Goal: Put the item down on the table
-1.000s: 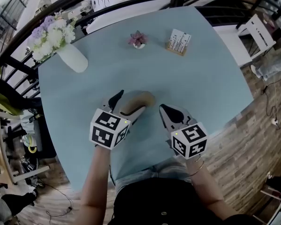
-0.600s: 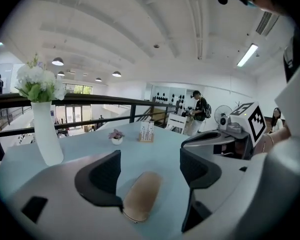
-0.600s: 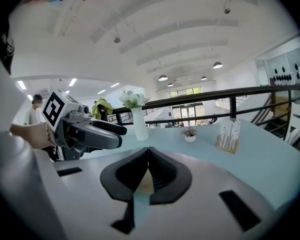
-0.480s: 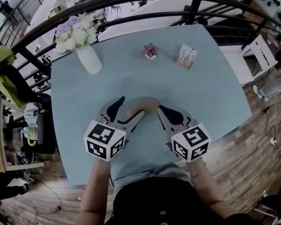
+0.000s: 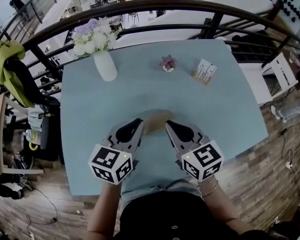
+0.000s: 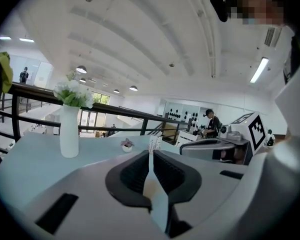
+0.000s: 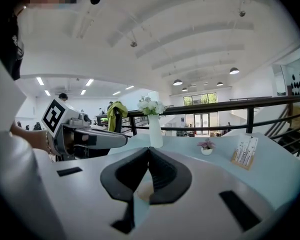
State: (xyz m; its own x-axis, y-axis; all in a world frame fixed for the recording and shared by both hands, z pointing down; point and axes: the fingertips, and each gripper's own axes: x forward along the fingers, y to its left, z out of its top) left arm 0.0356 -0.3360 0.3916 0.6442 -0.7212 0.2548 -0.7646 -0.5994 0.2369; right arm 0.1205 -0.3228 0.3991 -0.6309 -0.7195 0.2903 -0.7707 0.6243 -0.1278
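The item, a flat tan thing, lies on the light blue table near its front edge, just ahead of the two grippers and between their tips. Neither gripper has hold of it. The left gripper points at its left end and the right gripper at its right end; from the head view I cannot tell whether either tip touches it.

In the left gripper view the left gripper is closing, its jaws drawn in to a thin slit with nothing caught between the pads. A tan patch low in that slit is perhaps the item on the table beneath.

In the right gripper view the right gripper has its jaws together at the tips, gripping nothing, and a similar tan patch shows through the gap below them.

At the far side of the table stand a white vase of pale flowers, a small potted plant and a card holder, all well apart from the item. A dark railing curves behind the table.
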